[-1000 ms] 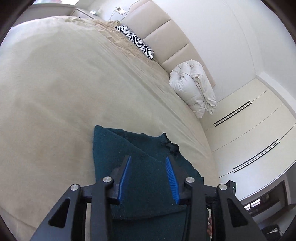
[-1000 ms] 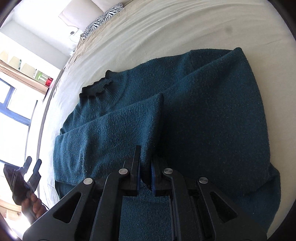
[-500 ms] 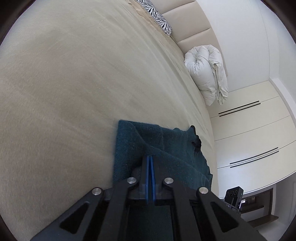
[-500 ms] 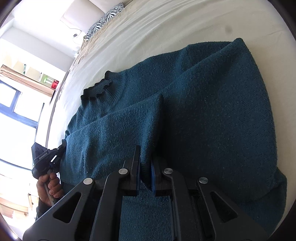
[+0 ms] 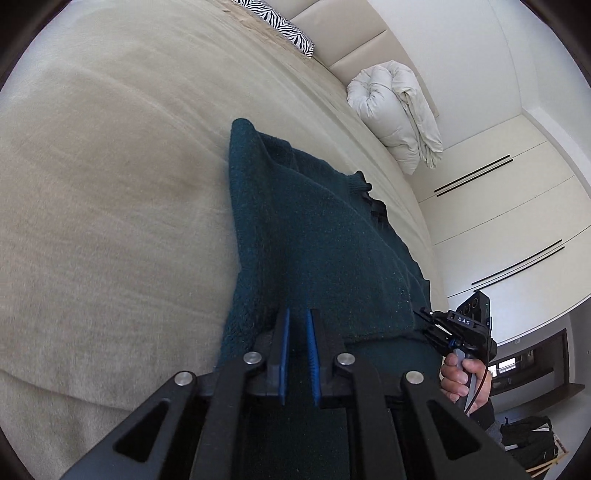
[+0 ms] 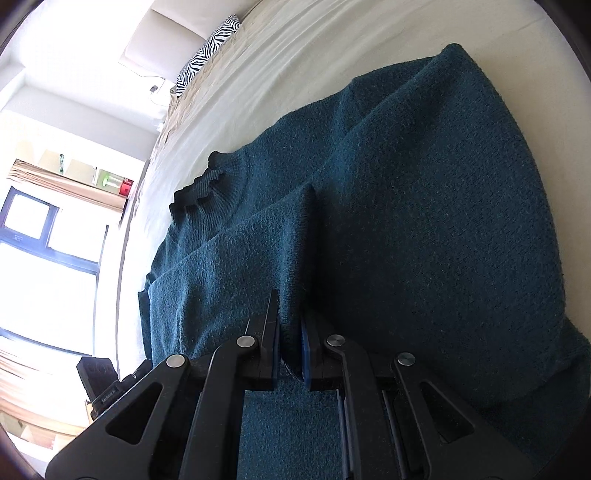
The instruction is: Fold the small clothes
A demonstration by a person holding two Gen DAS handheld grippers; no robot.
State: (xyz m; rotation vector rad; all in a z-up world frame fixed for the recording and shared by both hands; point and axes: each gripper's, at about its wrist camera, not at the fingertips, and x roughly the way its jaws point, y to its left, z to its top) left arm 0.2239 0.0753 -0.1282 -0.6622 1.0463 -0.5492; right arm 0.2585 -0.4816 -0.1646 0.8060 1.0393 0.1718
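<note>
Gripping the teal sweater [image 6: 424, 229] on the beige bed [image 5: 110, 184]: left tool [image 5: 297, 317] and right tool [image 6: 290, 314], each clamped on fabric.

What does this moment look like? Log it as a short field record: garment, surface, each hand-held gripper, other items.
garment: dark teal knit sweater, partly folded, collar toward the headboard
surface: beige bed
left hand-held gripper: nearly shut on the sweater's edge
right hand-held gripper: pinching a sweater fold
other items: zebra pillow, rolled white duvet
</note>
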